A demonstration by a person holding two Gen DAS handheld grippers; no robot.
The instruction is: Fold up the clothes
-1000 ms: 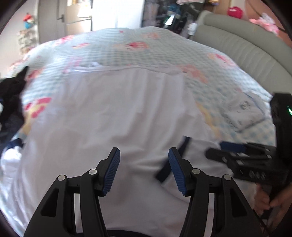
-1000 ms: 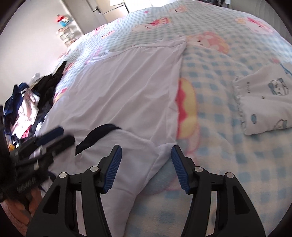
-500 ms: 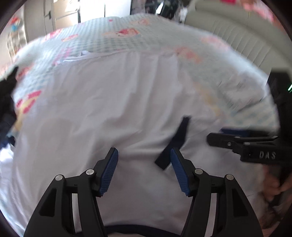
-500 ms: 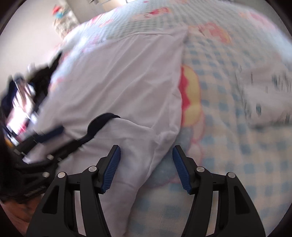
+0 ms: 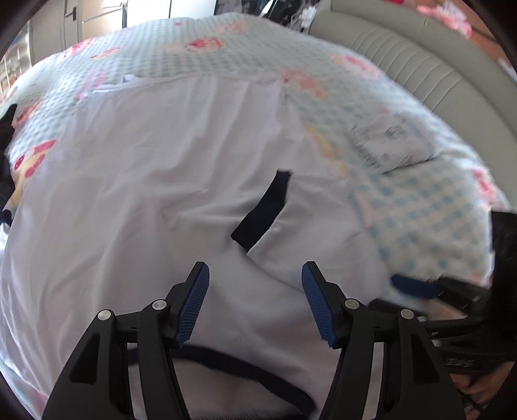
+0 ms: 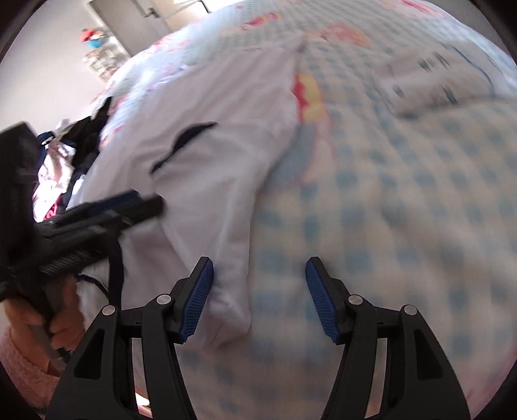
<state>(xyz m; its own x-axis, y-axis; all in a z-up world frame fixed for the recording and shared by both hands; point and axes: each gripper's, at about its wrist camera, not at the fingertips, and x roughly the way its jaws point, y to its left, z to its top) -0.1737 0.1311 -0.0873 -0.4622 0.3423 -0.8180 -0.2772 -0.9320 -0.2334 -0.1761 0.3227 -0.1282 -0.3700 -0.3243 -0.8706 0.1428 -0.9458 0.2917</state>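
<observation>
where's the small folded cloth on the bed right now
The folded cloth lies on the checked bedspread, right of the spread white shirt and near the grey headboard; the right wrist view shows it blurred, upper right.

Left gripper (image 5: 255, 305) and right gripper (image 6: 258, 299) angled downward, fingers spread, empty.

The bed is covered by a blue-and-white checked bedspread (image 5: 429, 206) printed with pink and yellow cartoon figures. A padded grey headboard (image 5: 429, 64) with vertical ribbing curves along the bed's far right edge in the left wrist view, and pink items sit blurred above it. In the right wrist view a door (image 6: 155, 19) with a handle stands in the pale wall at the top left, and beside it is a small shelf unit (image 6: 100, 61) with a red and blue toy (image 6: 93, 37) on top.
</observation>
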